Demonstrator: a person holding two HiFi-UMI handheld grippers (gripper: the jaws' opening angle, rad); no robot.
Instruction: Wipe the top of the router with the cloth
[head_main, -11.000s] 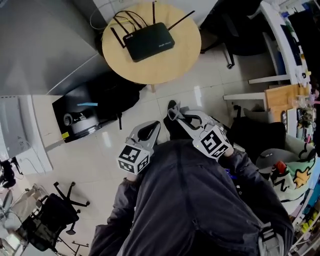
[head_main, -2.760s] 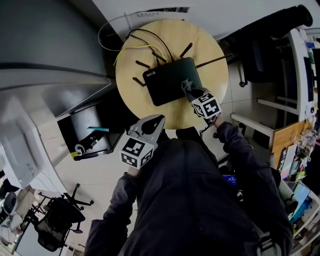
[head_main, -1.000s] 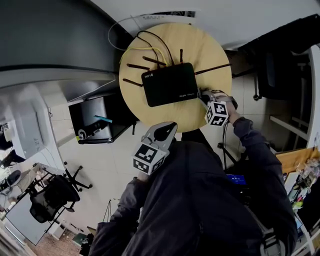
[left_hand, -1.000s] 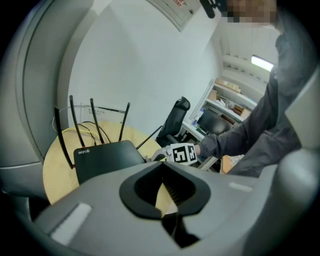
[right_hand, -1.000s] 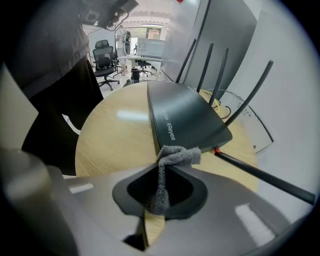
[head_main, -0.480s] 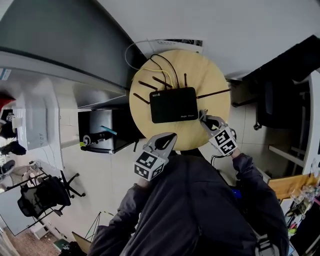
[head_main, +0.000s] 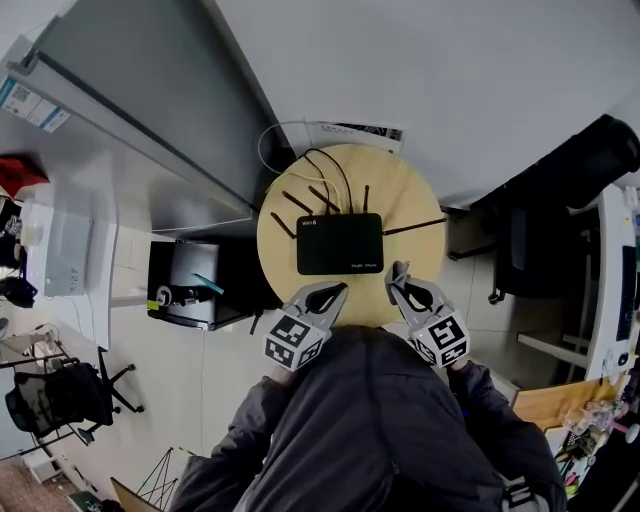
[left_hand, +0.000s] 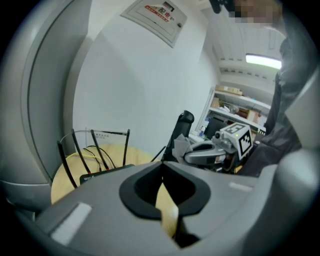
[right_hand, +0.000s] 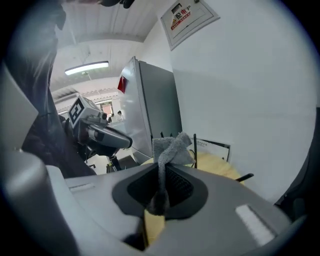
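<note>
Your right claw (right_hand: 160, 197) clamps the grey cloth (right_hand: 171, 146) so a wad sticks out for wiping, hovering below the router (head_main: 340, 243); your left claw (head_main: 340, 287) is closed, empty.

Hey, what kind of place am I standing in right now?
Probably an office or workroom: a wheeled office chair off to the side, a router on a small round table, and cluttered shelves behind.

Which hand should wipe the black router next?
Right. The right hand-held gripper is shut on the grey cloth, close to the router. The left hand-held gripper is shut with nothing in it.
</note>
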